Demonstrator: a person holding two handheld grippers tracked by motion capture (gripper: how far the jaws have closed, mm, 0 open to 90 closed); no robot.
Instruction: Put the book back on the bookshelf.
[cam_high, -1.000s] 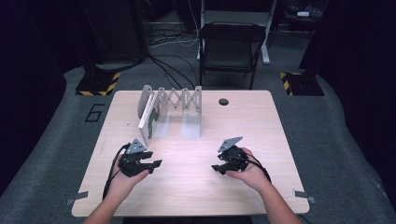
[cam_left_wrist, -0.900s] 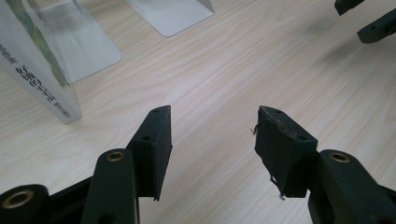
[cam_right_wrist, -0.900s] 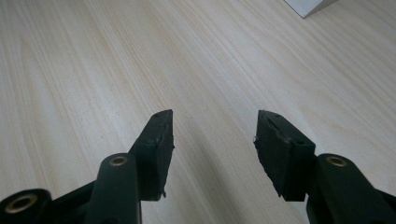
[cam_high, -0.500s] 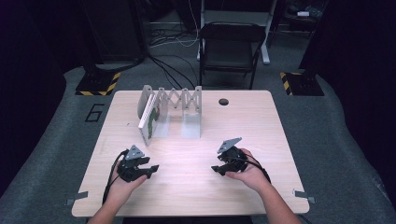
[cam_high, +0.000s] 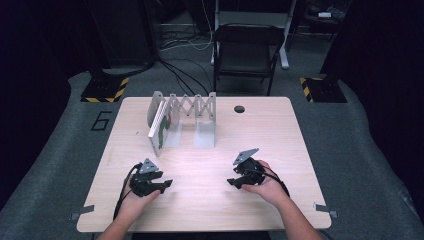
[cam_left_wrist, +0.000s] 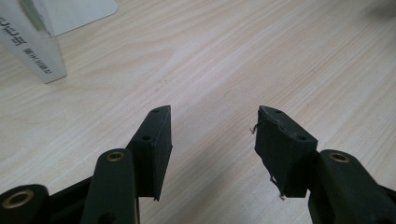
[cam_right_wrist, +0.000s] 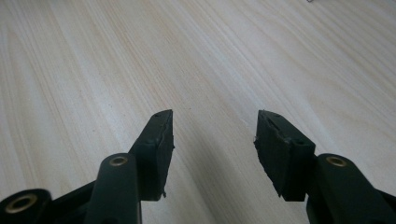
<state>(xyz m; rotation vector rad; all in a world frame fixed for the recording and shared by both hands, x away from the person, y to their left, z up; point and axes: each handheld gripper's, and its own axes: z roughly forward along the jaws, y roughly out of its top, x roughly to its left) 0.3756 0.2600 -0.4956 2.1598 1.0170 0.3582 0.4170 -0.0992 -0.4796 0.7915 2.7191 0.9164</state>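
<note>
A white book (cam_high: 159, 127) stands on edge against the left end of a grey accordion book rack (cam_high: 186, 114) at the table's back left; its lower corner (cam_left_wrist: 35, 53) appears in the left gripper view. My left gripper (cam_high: 165, 184) rests low on the wooden table (cam_high: 280, 130) near the front left, jaws open and empty, as its own view (cam_left_wrist: 212, 128) confirms. My right gripper (cam_high: 231, 181) sits at the front right, pointing left, also open over bare wood (cam_right_wrist: 212, 128).
A small dark hole (cam_high: 239, 109) is in the tabletop at the back. A black folding chair (cam_high: 246, 50) stands behind the table. Yellow-black striped floor plates (cam_high: 105, 89) lie at both far corners.
My left gripper has drawn back toward the front edge of the table. The right gripper has hardly moved.
</note>
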